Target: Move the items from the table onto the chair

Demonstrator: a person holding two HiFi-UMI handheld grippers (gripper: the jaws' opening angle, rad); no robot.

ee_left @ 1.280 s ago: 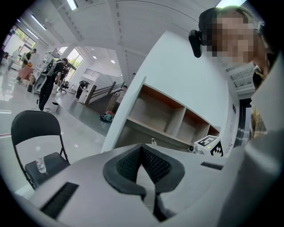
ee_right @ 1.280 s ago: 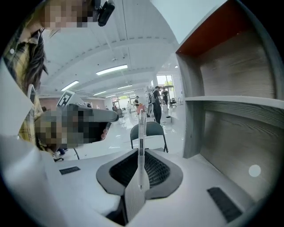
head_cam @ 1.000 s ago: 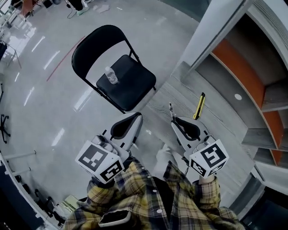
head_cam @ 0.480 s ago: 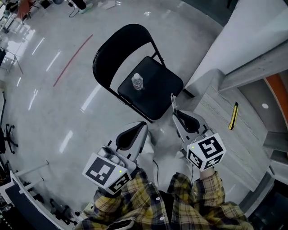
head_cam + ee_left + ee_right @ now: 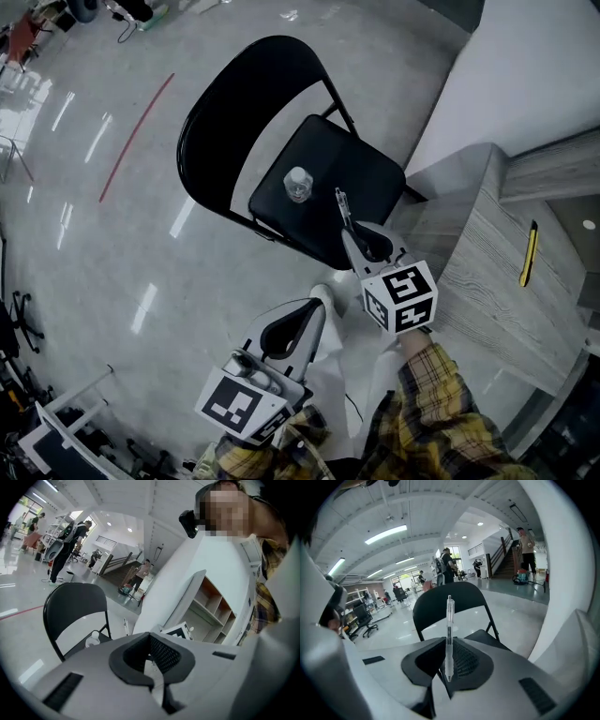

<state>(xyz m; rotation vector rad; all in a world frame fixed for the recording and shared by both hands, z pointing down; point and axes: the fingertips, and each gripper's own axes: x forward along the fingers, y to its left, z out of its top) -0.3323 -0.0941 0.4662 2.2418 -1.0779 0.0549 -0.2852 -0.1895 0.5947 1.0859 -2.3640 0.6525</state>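
Observation:
A black folding chair (image 5: pixel 349 171) stands on the floor, with a small clear water bottle (image 5: pixel 297 184) upright on its seat. My right gripper (image 5: pixel 346 231) is shut on a clear pen (image 5: pixel 340 207), which sticks out forward over the seat's near edge, close to the bottle. In the right gripper view the pen (image 5: pixel 449 634) stands upright between the jaws, with the chair (image 5: pixel 450 597) behind it. My left gripper (image 5: pixel 317 305) hangs lower and nearer to me, over the floor, shut with nothing in it. The left gripper view shows the chair (image 5: pixel 70 602) and the bottle (image 5: pixel 93 639).
A grey wood-grain table (image 5: pixel 487 272) stands at the right, with a yellow utility knife (image 5: pixel 529 253) lying on it. A white wall or pillar (image 5: pixel 525 66) rises behind it. Glossy floor surrounds the chair; people and office chairs are far off.
Both grippers have swung from the table side toward the chair. The right gripper, still holding the pen, now reaches over the seat's near edge; the left one trails behind, lower.

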